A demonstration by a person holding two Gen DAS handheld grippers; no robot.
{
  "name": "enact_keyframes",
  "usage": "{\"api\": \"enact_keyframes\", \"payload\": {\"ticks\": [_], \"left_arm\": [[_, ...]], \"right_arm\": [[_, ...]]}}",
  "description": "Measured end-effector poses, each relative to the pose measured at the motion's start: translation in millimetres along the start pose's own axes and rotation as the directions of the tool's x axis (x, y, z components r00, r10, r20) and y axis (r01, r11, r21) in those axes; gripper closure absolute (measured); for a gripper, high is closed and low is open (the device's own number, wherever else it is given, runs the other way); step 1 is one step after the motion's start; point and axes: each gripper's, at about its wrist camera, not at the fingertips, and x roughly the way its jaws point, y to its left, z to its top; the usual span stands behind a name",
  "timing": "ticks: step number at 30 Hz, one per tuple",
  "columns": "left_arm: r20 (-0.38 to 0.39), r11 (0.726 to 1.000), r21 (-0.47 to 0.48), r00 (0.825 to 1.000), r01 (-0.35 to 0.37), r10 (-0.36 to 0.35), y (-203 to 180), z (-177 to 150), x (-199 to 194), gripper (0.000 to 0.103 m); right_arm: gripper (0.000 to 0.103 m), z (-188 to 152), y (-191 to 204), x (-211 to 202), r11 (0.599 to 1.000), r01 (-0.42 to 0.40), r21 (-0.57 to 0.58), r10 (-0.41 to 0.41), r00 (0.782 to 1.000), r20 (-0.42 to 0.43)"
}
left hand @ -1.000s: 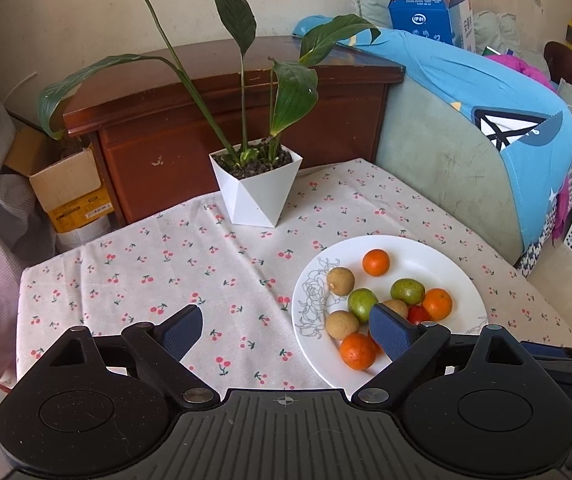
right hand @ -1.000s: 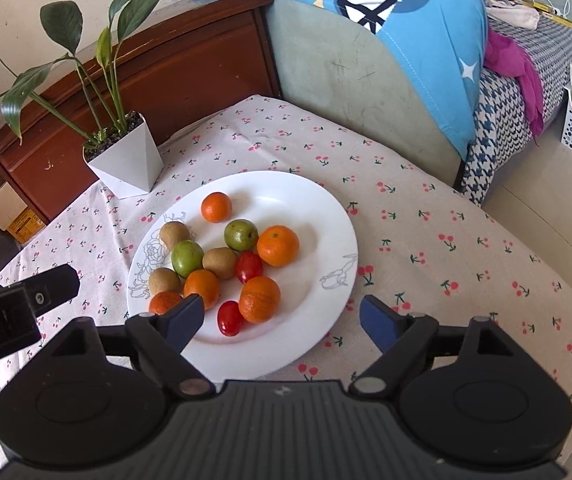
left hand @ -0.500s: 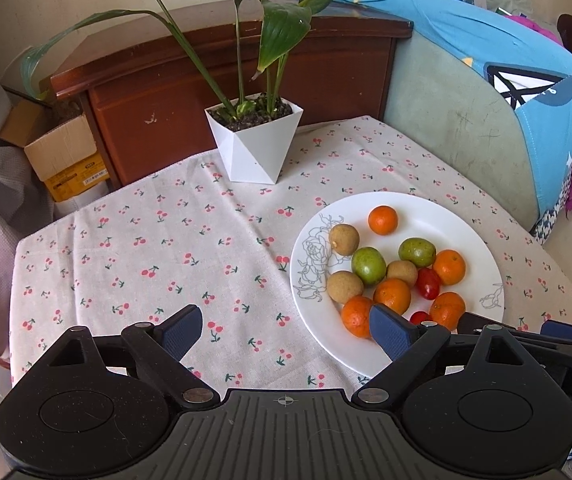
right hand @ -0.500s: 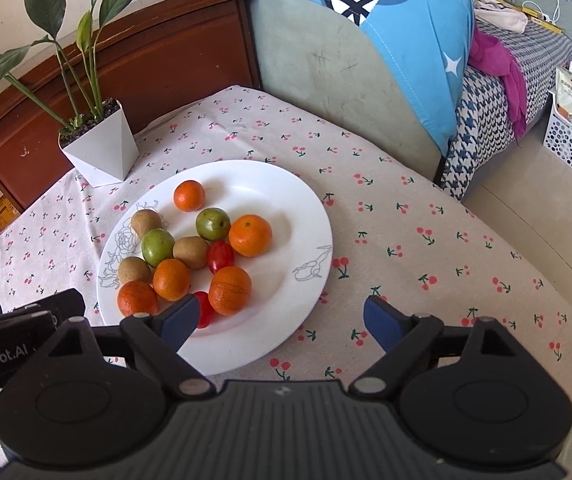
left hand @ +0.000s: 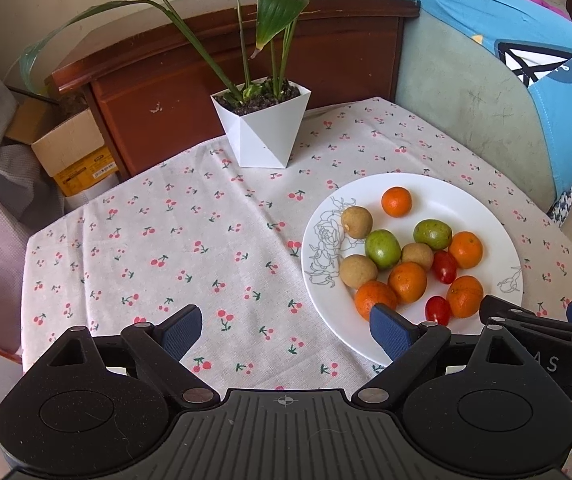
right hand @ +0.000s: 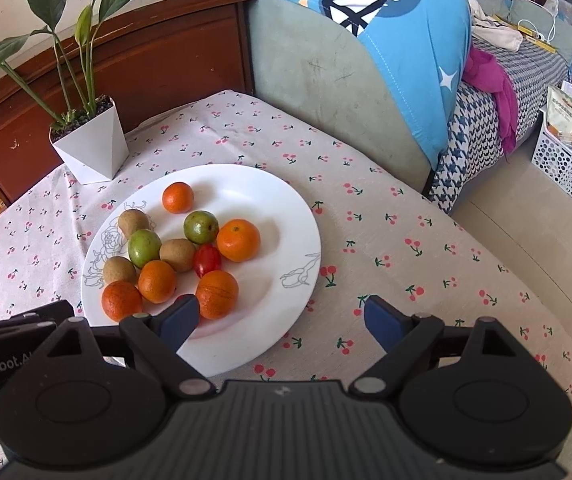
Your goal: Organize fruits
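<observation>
A white plate (left hand: 458, 204) (right hand: 269, 216) sits on the cherry-print tablecloth. It holds several oranges (left hand: 396, 201) (right hand: 238, 240), two green fruits (left hand: 382, 249) (right hand: 144, 247), three brown fruits (left hand: 356, 222) (right hand: 177, 254) and two red cherry tomatoes (left hand: 444, 266) (right hand: 207, 260). My left gripper (left hand: 286, 330) is open above the cloth, with its right finger over the plate's near left rim. My right gripper (right hand: 281, 320) is open over the plate's near right rim. Nothing lies between either pair of fingers.
A white pot (left hand: 263, 132) (right hand: 93, 152) with a leafy plant stands at the table's far side. Behind it are a dark wooden headboard (left hand: 245, 68) and a green seat back under blue cloth (right hand: 386, 40). A cardboard box (left hand: 69, 148) sits at left, a white basket (right hand: 566, 168) on the floor at right.
Both views have tipped further down towards the table. The plate has shifted left in the right wrist view. The right gripper has come into the left view's lower right. No fruit has moved.
</observation>
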Motion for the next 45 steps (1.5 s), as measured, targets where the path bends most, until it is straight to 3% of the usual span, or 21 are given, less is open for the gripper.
{"api": "enact_keyframes", "payload": {"ticks": [25,45], "left_arm": [[-0.011,1.0,-0.002,1.0,0.001,-0.001,3,-1,-2,0.011],[0.015,0.999,-0.03,1.0,-0.016,0.017,41,-24,-30,0.011]], "right_arm": [[0.014,-4,7,-4,0.999,0.02,-0.025,-0.02,1.0,0.005],[0.014,-28,46,-24,0.991,-0.011,-0.131,0.013,1.0,0.014]]}}
